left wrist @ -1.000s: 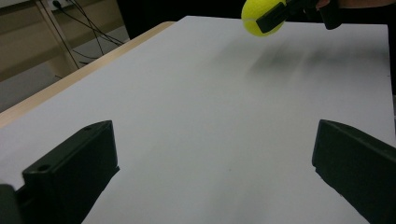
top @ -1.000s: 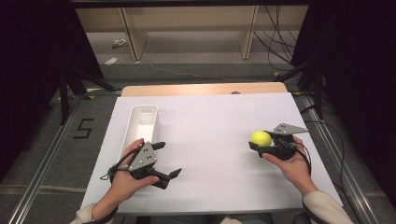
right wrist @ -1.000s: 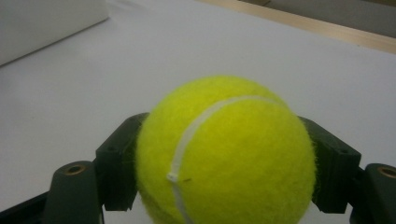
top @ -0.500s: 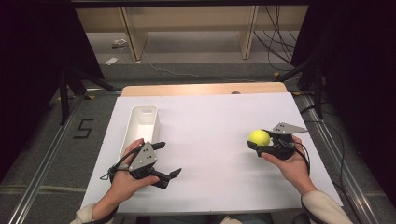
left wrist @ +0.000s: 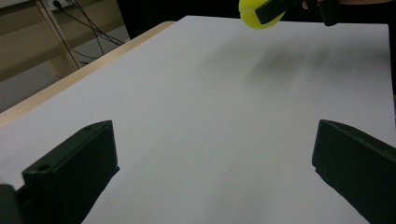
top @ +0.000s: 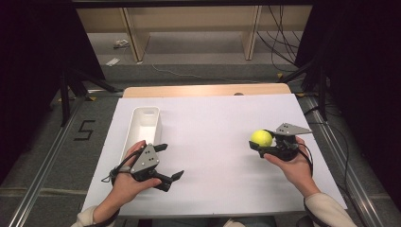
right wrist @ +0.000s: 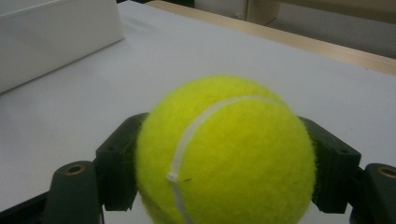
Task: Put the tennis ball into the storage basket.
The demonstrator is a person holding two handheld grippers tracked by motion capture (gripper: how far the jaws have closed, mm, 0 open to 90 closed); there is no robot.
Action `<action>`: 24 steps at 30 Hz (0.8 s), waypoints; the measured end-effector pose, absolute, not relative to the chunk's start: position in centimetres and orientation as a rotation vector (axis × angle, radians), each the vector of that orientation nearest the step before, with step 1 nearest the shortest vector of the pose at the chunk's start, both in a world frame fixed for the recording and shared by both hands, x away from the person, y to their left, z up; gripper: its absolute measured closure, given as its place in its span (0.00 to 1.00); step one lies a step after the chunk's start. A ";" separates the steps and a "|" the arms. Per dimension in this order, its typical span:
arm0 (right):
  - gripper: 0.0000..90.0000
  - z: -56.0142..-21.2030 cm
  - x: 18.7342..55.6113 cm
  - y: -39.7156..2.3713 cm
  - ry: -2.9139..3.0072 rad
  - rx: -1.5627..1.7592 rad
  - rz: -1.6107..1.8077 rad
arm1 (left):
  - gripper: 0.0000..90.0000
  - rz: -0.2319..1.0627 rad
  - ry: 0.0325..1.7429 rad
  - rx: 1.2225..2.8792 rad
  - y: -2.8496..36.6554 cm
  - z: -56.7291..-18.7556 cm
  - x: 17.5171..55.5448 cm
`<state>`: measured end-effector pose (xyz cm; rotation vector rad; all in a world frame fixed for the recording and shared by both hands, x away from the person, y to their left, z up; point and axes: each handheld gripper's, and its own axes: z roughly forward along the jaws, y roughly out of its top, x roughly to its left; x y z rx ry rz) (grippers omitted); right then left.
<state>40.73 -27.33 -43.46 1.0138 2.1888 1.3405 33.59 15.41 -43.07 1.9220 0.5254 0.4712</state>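
Since a second ago: tennis ball (top: pixel 261 138) lifted slightly in right gripper (top: pixel 263 144); high view: left gripper (top: pixel 169 161) gaping beside white bin (top: pixel 142 126); left gripper view: jaws wide, ball far off; right gripper view: jaws clamping ball (seam visible).

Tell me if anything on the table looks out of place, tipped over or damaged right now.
Nothing stands out. The tennis ball sits squarely in the right gripper, whole and unmarked. The white bin stands upright at the left of the white table cover. The left gripper is open with nothing between its fingers.
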 end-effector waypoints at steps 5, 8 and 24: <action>0.29 -43.3 40.7 -27.3 2.183 1.007 1.348 | 0.00 0.472 0.526 1.921 15.4 -43.0 33.6; 0.29 -43.2 40.8 -27.2 2.185 1.003 1.350 | 0.00 0.474 0.527 1.920 15.4 -43.0 33.6; 0.29 -42.9 40.9 -26.9 2.166 0.989 1.377 | 0.00 0.472 0.526 1.923 15.4 -43.1 33.6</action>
